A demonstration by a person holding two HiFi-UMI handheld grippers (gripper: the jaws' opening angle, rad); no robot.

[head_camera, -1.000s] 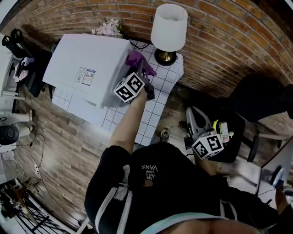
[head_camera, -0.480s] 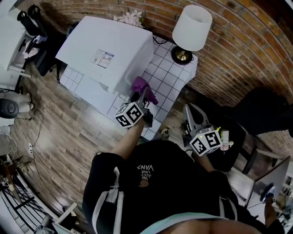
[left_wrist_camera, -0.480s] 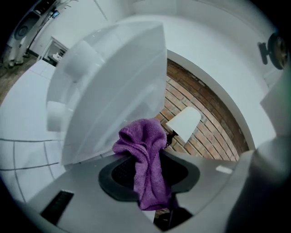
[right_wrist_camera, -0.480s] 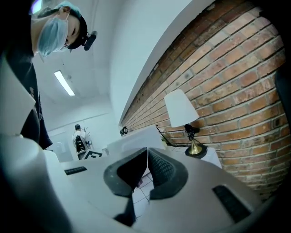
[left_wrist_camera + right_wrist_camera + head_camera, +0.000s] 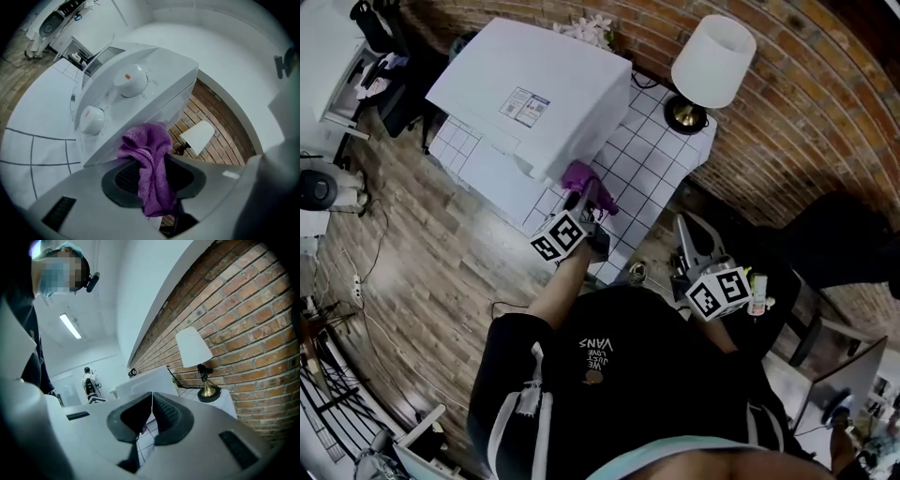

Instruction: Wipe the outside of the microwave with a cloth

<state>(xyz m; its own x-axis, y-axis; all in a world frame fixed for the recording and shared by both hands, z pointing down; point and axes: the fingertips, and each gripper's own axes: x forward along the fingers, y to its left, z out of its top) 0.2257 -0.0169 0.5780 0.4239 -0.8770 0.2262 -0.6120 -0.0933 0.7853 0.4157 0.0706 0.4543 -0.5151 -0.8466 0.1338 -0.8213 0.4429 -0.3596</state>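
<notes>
Microwave (image 5: pixel 534 94) (image 5: pixel 154 79): white box on the tiled surface (image 5: pixel 652 159), straight ahead of the left hand-held gripper (image 5: pixel 586 197) (image 5: pixel 154 178); its inside not visible; 2 round knobs (image 5: pixel 131 79) on the front panel, just above & left of the jaws in left gripper view; label sticker (image 5: pixel 528 101) on top.

Left hand-held gripper is pinching a purple cloth (image 5: pixel 578 175) (image 5: pixel 150 154) btwn its jaws; the cloth hangs down thru the jaws; its bunched top lies up against the microwave's lower front edge, under the knobs, at the corner nearest the person.

Right hand-held gripper (image 5: pixel 689 239) (image 5: pixel 151 416): jaws pressed together, nothing btwn them; it sits well to the right of the left one, off the surface's edge, close to the person's body, pointing twd the brick wall (image 5: pixel 825 112) (image 5: pixel 243 310).

Table lamp (image 5: pixel 712 61) (image 5: pixel 197 136) (image 5: pixel 192 348) w/ white shade & brass base stands at the surface's far right corner; that is beyond & right of the left hand-held gripper, and ahead & a bit right of the right one.

Pale flowers (image 5: pixel 591 23) lie behind the microwave, on the far side from the left hand-held gripper; wood floor (image 5: pixel 412 253) is off to its left.

Another person (image 5: pixel 89 380) stands far off, left of the jaws in right gripper view.
</notes>
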